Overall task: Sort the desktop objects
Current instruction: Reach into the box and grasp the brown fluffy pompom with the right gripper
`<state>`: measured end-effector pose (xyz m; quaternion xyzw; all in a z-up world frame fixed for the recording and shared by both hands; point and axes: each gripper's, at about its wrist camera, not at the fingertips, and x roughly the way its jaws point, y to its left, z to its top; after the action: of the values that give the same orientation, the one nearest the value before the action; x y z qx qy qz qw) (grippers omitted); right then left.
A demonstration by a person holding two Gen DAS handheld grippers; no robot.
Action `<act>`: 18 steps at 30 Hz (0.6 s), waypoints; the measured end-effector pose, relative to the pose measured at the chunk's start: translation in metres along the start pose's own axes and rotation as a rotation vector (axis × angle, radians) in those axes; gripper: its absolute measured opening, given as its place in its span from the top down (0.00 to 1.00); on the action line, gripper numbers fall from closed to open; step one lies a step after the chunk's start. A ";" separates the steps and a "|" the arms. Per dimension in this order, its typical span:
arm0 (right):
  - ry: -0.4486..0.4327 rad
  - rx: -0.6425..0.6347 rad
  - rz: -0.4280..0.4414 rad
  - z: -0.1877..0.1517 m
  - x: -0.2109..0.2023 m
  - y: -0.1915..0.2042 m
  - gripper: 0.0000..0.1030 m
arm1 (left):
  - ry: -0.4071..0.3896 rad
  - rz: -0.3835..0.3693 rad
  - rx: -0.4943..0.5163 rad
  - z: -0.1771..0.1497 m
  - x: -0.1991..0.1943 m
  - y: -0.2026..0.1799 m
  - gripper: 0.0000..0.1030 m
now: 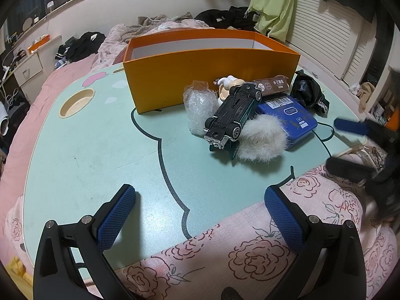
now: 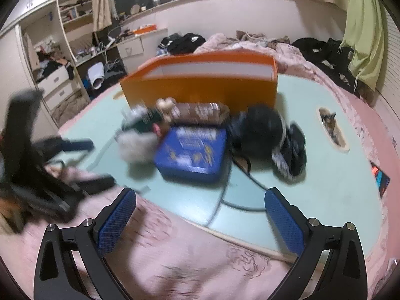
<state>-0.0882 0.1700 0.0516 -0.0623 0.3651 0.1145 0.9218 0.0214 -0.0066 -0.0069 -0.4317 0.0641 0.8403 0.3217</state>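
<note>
Right wrist view is smeared with motion blur: the print on the blue tin [image 2: 191, 150] can't be read. Left of the tin, the white fluffy ball [image 2: 136, 146] is a fuzzy blob, and the left gripper [image 2: 82, 160] streaks at the frame's edge. In the left wrist view, the figurine [image 1: 228, 85] behind the tin hides mostly behind the toy car [image 1: 231, 113].

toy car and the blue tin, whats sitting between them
A white fluffy pom-pom lies between the upside-down toy car and the blue tin, touching both. The left wrist view shows it sharply; the right wrist view is blurred.
</note>
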 end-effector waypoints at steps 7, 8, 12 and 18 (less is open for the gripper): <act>-0.078 0.062 -0.146 0.082 -0.013 0.013 0.00 | 0.001 -0.006 0.006 0.000 -0.001 0.000 0.00; -0.067 0.066 -0.153 0.092 -0.007 0.013 0.00 | 0.001 -0.007 0.007 0.000 0.000 0.000 0.00; -0.014 0.115 -0.145 0.122 0.025 0.008 0.00 | 0.002 -0.010 0.011 0.000 0.000 0.000 0.00; 0.055 0.122 -0.190 0.124 0.065 0.010 0.00 | 0.003 -0.014 0.016 0.000 -0.001 0.000 0.00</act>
<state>0.0367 0.2150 0.0969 -0.0434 0.3890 0.0024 0.9202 0.0215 -0.0072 -0.0063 -0.4306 0.0683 0.8368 0.3311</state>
